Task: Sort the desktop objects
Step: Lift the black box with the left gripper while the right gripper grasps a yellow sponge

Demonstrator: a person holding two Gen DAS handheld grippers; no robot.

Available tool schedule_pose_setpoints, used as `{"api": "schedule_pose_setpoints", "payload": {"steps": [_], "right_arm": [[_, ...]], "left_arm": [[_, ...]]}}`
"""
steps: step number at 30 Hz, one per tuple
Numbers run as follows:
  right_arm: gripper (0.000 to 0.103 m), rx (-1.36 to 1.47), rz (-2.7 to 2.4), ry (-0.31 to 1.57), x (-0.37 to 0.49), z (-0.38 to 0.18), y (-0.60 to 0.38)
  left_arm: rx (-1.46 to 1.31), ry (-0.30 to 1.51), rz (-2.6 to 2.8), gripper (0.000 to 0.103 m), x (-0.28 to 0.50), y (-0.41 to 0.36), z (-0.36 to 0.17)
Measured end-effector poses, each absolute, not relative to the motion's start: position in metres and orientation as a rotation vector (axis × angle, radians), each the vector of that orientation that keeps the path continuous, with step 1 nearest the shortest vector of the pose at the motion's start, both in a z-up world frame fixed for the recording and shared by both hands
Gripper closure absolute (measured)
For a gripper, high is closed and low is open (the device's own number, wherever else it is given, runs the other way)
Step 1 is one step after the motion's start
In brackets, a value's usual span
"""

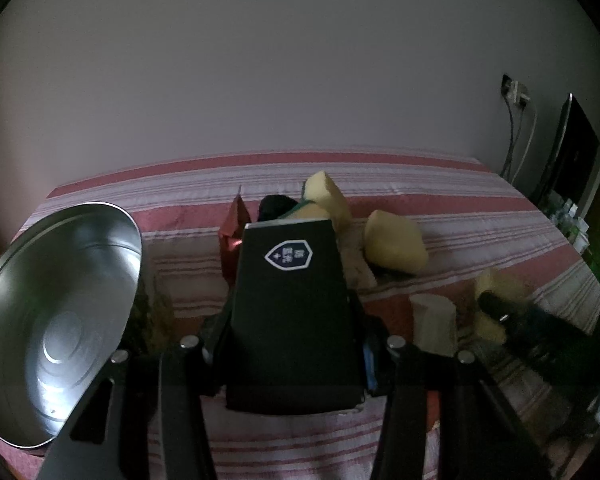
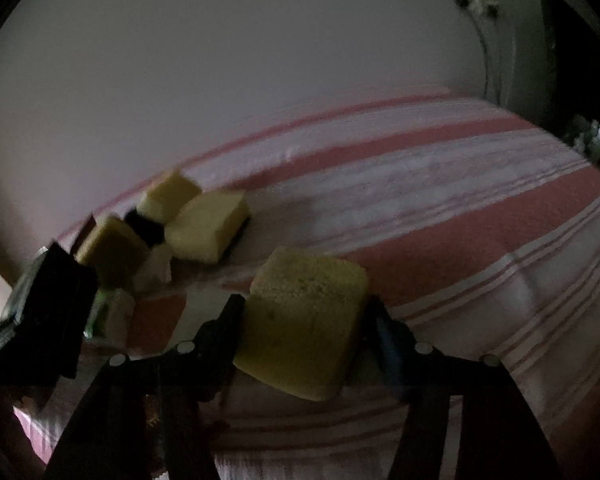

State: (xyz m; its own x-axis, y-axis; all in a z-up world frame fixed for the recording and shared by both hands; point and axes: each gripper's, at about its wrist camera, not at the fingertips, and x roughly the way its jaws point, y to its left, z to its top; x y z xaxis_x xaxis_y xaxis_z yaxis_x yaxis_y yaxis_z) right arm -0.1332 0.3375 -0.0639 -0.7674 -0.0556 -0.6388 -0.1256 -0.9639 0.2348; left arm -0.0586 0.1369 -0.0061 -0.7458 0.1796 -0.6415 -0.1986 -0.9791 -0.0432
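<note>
My left gripper (image 1: 290,320) is shut on a black box (image 1: 292,304) with a blue shield badge, held just above the striped cloth. In the right wrist view a yellow sponge (image 2: 304,320) sits between the fingers of my right gripper (image 2: 304,312), and both pads press its sides. The same sponge (image 1: 496,284) and the dark right gripper (image 1: 512,312) show at the right of the left wrist view. A pile of yellow sponges (image 1: 396,248), a red packet (image 1: 232,236) and a black item (image 1: 276,204) lies behind the box.
A steel bowl (image 1: 60,300) stands at the left on the red and white striped cloth (image 1: 460,208). A white block (image 1: 436,320) stands between the two grippers. The wall is close behind, with cables (image 1: 516,128) and a dark screen (image 1: 576,152) at the right edge.
</note>
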Motion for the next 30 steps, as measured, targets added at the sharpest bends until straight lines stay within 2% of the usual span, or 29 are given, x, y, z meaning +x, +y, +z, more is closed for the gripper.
{"api": "schedule_pose_setpoints", "payload": {"steps": [7, 30], "right_arm": [[0.041, -0.899, 2.929, 0.359, -0.115, -0.04, 0.339], [0.041, -0.911, 2.983, 0.188, -0.107, -0.039, 0.299]], "left_arm": [[-1.018, 0.038, 2.735, 0.055, -0.061, 0.136, -0.01], [-1.039, 0.029, 2.678, 0.055, -0.063, 0.121, -0.019]]}}
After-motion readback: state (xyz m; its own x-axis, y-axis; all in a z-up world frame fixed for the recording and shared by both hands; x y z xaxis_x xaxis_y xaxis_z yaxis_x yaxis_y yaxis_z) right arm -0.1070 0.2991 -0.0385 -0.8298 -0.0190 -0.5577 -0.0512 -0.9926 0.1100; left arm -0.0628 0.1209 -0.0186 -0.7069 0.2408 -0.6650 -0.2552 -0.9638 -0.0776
